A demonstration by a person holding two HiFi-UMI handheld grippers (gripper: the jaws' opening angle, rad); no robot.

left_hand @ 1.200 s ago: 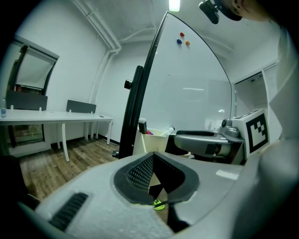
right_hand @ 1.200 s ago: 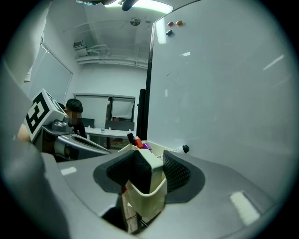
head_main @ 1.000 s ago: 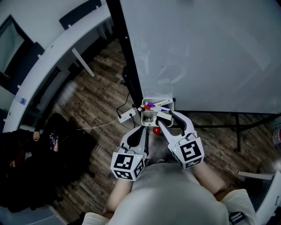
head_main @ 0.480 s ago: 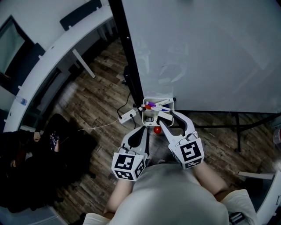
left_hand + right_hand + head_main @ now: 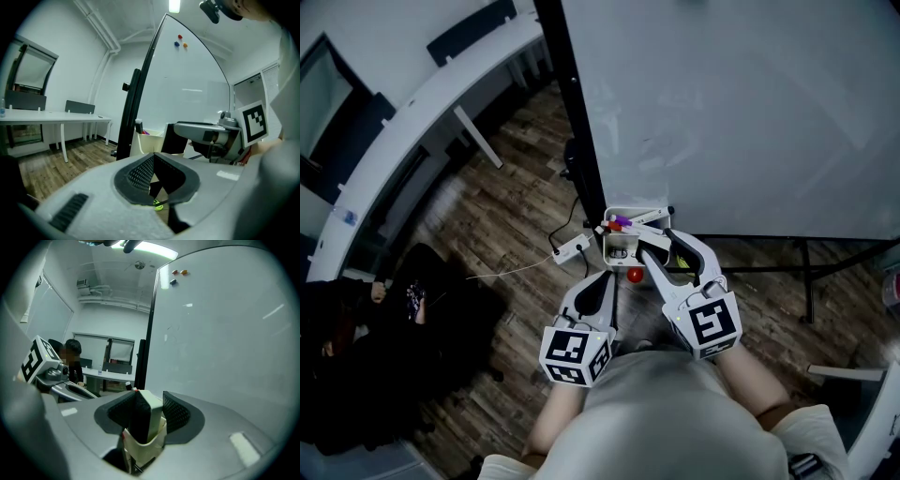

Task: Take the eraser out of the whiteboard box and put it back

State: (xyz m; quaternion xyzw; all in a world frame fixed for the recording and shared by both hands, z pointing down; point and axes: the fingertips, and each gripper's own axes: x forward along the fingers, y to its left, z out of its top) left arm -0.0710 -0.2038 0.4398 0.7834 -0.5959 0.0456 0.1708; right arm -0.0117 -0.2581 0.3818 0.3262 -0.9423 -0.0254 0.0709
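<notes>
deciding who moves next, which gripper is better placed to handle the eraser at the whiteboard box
Right. The right gripper holds the eraser between its jaws, right over the whiteboard box. The left gripper is shut and empty, back from the box on the person's side.

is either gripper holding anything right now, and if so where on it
The right gripper is shut on the eraser, pads on its two opposite faces at the upper end, its lower end in the box. The left gripper is shut and empty.

white box [image 5: 611,251]; cream and black eraser [image 5: 153,410]; black-and-white square-marked cubes [image 5: 572,353]; brown wood-grain floor [image 5: 506,225]; red ball [image 5: 635,276].
</notes>
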